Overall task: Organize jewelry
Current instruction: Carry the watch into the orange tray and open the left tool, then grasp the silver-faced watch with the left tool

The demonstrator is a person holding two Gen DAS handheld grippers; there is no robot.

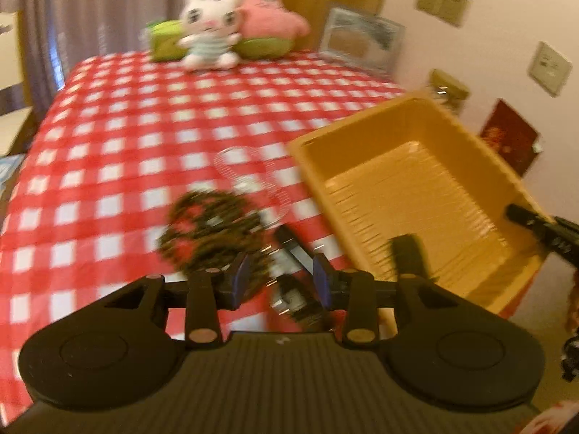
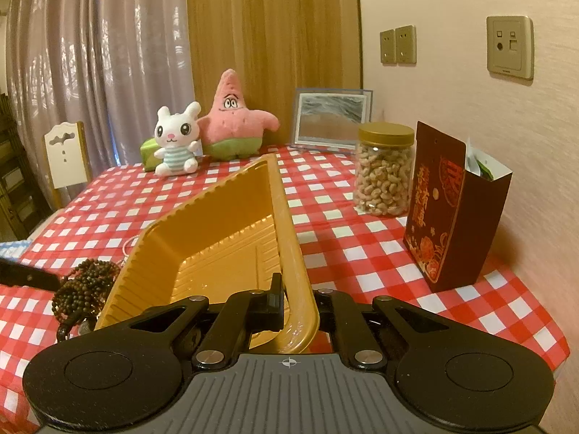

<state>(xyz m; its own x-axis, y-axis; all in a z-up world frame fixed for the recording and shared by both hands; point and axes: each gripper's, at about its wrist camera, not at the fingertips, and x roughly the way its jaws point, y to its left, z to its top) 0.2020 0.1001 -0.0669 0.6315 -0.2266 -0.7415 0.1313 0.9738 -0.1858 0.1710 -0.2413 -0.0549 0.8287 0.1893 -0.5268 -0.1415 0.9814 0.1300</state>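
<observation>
Red-and-white checked cloth [image 1: 119,137] covers your desk, with a curtain, a wooden panel and a pale wall behind it.

From your left wrist view, blurred by motion, your left hand-held gripper [image 1: 284,278] tilts steeply down over the near part of the desk. Its blue-padded fingers [image 1: 241,277] stand partly apart, and a watch-like piece with a dark strap [image 1: 293,289] lies in the gap between them; blur hides whether the pads touch it. Just beyond the fingers, a heap of dark bead strings [image 1: 213,231] rests on the cloth, with a thin pale chain [image 1: 249,181] looped past it. To the right sits the yellow tray [image 1: 466,133], tipped up, its ribbed floor bare. One black finger of your other tool reaches into the tray's near corner and another part shows outside its right wall. A white rabbit plush [image 1: 210,29] and a pink star plush [image 1: 271,7] sit at the far edge.

From your right wrist view, your right hand-held gripper [image 2: 295,305] points gently downward and is clamped tight on the tray's near rim, one finger inside the wall, lifting that side. The beads lie left of the tray, touching its outer wall. A jar of nuts [image 2: 384,170] and a dark red box [image 2: 450,209] stand to the right.
</observation>
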